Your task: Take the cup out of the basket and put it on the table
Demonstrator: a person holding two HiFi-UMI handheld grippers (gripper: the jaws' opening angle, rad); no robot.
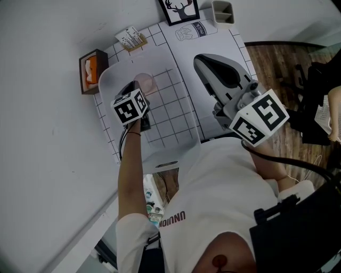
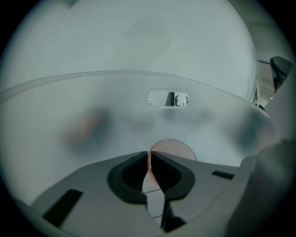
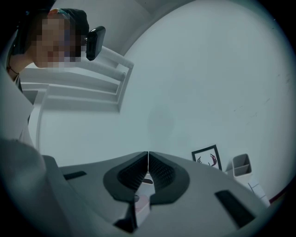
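1. The left claw (image 2: 149, 156) is clamped shut on the thin pink wall of the cup (image 2: 175, 147), low centre in the left gripper view.
2. The cup lies within the translucent white basket (image 1: 113, 69), upper left of centre in the head view. The basket's handle slot (image 2: 168, 98) faces the claw.
3. The right claw (image 3: 148, 155), jaws pressed together on nothing, is over the desk (image 1: 237, 42), right of the basket.
4. A framed deer picture (image 1: 179, 9) and a pen holder (image 1: 222, 11) stand at the frame's top edge.

Your pink translucent cup (image 1: 144, 82) sits inside the frosted basket (image 1: 184, 100) on the gridded table (image 1: 234, 49), its wall pinched by your left gripper (image 2: 149, 155)
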